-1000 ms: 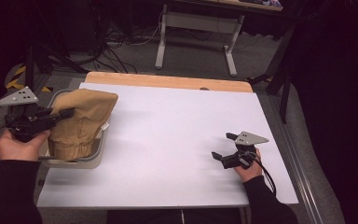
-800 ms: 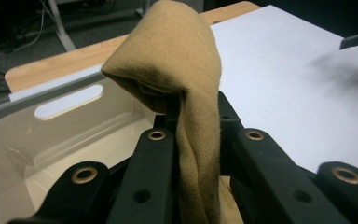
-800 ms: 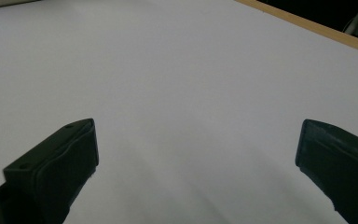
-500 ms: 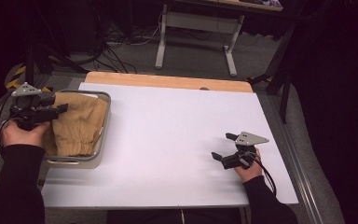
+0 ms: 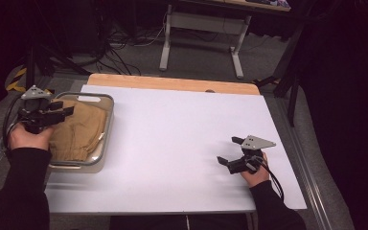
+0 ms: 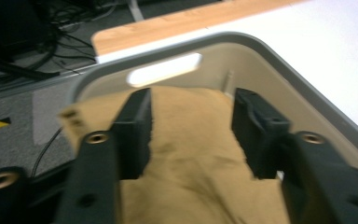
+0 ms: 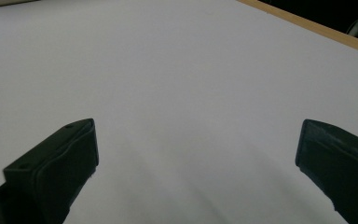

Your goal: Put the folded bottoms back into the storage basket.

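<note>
Tan cloth (image 5: 79,133) lies in the grey tray (image 5: 106,132) at nine o'clock; left gripper (image 6: 191,116), jaws just closing, part-open and holding nothing, should straddle a fold squarely before pinching; right gripper (image 5: 230,151) idles wide.

White table (image 5: 172,139) w/ wood far edge; grey tray (image 5: 106,125) at left.

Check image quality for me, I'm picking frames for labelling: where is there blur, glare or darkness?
High view: dark surroundings, white table bright. Left gripper view: tan cloth and bin rim softly blurred, handle slot glaring white. Right gripper view: evenly lit, near jaws soft.
</note>
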`<state>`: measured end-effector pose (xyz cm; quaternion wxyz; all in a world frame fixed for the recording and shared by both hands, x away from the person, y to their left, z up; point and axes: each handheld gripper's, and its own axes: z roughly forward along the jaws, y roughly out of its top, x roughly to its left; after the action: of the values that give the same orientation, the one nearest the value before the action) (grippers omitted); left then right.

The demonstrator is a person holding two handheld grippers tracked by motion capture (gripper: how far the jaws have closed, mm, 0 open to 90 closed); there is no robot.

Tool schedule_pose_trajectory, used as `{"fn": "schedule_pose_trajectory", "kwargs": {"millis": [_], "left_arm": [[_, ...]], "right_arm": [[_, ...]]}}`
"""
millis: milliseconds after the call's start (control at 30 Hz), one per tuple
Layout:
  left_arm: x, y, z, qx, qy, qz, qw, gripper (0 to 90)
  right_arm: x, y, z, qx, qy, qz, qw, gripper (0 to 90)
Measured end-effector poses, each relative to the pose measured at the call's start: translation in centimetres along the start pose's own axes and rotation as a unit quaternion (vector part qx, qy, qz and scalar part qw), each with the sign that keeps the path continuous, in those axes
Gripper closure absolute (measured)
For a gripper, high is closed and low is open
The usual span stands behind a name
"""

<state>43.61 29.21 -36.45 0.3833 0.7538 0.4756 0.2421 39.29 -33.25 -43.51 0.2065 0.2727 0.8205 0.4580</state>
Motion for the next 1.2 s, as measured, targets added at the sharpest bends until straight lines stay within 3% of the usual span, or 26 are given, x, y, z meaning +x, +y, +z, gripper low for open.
{"fn": "schedule_pose_trajectory", "kwargs": {"millis": [67,167,267,400,533,667,833,933,1067,1167,1200], "left_arm": [[-0.2,0.2,0.6,0.012,0.018,0.002,0.9998,57.0],[0.0,0.3,1.5,0.030,0.052,-0.022,0.9980,64.5],[0.4,0.3,2.3,0.054,0.093,-0.034,0.9937,72.2],[0.5,0.2,3.3,0.088,0.120,-0.030,0.9884,74.4],[0.6,0.3,4.3,0.122,0.131,-0.016,0.9838,74.3],[0.8,0.3,5.4,0.161,0.126,-0.026,0.9785,74.3],[0.5,0.2,7.0,0.211,0.125,-0.017,0.9693,74.0],[0.0,-0.1,7.9,0.248,0.120,0.004,0.9614,72.6],[0.1,-0.2,8.3,0.264,0.114,-0.013,0.9578,72.9],[0.2,-0.2,8.4,0.270,0.111,-0.016,0.9563,73.1],[0.2,-0.1,8.3,0.267,0.111,-0.015,0.9570,73.2]], "right_arm": [[0.0,0.0,0.0,0.000,0.000,0.000,1.0000,0.0],[0.0,0.0,-0.1,-0.001,0.000,0.000,1.0000,0.0],[0.0,0.0,-0.1,-0.002,0.000,0.000,1.0000,0.0],[0.0,0.0,-0.1,-0.002,0.001,0.000,1.0000,0.0],[0.0,0.0,-0.1,-0.002,0.001,-0.001,1.0000,0.0],[0.0,0.0,-0.1,-0.002,0.001,-0.001,1.0000,0.0],[0.0,0.0,-0.1,-0.002,0.001,-0.001,1.0000,0.0],[0.0,0.0,-0.1,-0.003,0.003,-0.001,1.0000,0.0],[0.1,0.0,-0.1,-0.003,0.003,-0.002,1.0000,0.0],[0.1,0.0,-0.1,-0.003,0.003,-0.002,1.0000,0.0],[0.1,0.0,-0.1,-0.003,0.004,-0.001,1.0000,0.0]]}}
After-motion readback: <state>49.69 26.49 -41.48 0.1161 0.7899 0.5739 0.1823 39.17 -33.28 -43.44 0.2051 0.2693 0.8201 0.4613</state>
